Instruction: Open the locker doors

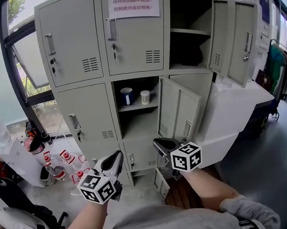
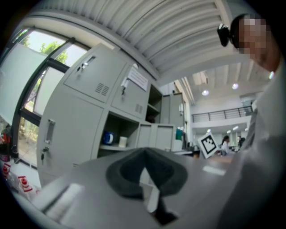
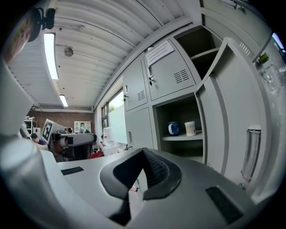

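The grey locker cabinet (image 1: 84,116) stands in front of me. Its top left door (image 1: 69,40) and the top middle door (image 1: 134,37), which carries a paper notice, are closed. The middle left door (image 1: 84,119) is closed too. The middle door of the centre row (image 1: 178,108) is swung open to the right, and a blue mug (image 1: 127,95) and a white cup (image 1: 145,97) stand on the shelf behind it. The top right doors (image 1: 237,41) hang open. My left gripper (image 1: 118,156) (image 2: 144,154) and right gripper (image 1: 157,142) (image 3: 143,152) are both shut and empty, low before the bottom row.
Red-and-white containers (image 1: 63,163) lie on the floor at the left by the window. A person sits at the lower left (image 1: 13,217). A white counter (image 1: 237,103) adjoins the cabinet on the right. A small bottom door (image 1: 161,183) stands ajar.
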`<act>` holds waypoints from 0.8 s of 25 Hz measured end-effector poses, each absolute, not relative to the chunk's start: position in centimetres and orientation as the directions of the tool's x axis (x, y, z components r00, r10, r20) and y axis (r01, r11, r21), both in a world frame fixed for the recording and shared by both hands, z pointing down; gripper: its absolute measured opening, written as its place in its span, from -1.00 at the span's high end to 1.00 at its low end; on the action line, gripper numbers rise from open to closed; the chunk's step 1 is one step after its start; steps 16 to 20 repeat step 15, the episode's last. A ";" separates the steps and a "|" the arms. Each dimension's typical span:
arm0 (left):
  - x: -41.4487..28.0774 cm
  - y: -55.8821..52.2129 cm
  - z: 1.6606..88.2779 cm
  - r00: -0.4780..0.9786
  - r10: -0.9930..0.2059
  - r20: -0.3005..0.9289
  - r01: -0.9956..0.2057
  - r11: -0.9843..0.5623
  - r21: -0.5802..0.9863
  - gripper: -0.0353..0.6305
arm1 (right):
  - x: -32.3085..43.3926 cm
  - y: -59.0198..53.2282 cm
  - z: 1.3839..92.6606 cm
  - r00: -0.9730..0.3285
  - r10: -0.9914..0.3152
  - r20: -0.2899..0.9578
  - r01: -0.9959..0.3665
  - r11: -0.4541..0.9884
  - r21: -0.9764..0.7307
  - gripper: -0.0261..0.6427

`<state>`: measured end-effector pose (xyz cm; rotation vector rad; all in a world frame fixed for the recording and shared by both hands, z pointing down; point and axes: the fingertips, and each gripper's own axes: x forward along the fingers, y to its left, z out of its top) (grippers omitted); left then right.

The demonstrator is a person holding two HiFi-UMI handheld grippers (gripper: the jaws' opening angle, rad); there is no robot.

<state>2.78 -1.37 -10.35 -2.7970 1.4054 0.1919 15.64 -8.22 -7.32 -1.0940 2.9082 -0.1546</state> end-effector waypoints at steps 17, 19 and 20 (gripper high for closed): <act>3.3 -2.0 -10.4 0.583 -0.805 -0.108 -0.804 -0.591 0.068 0.88 | 15.7 -9.0 -7.4 -0.759 -0.651 0.013 -0.649 0.755 -0.095 0.90; 3.3 -2.0 -10.4 0.583 -0.805 -0.108 -0.804 -0.591 0.068 0.88 | 15.7 -9.0 -7.4 -0.759 -0.651 0.013 -0.649 0.755 -0.095 0.90; 3.3 -2.0 -10.4 0.583 -0.805 -0.108 -0.804 -0.591 0.068 0.88 | 15.7 -9.0 -7.4 -0.759 -0.651 0.013 -0.649 0.755 -0.095 0.90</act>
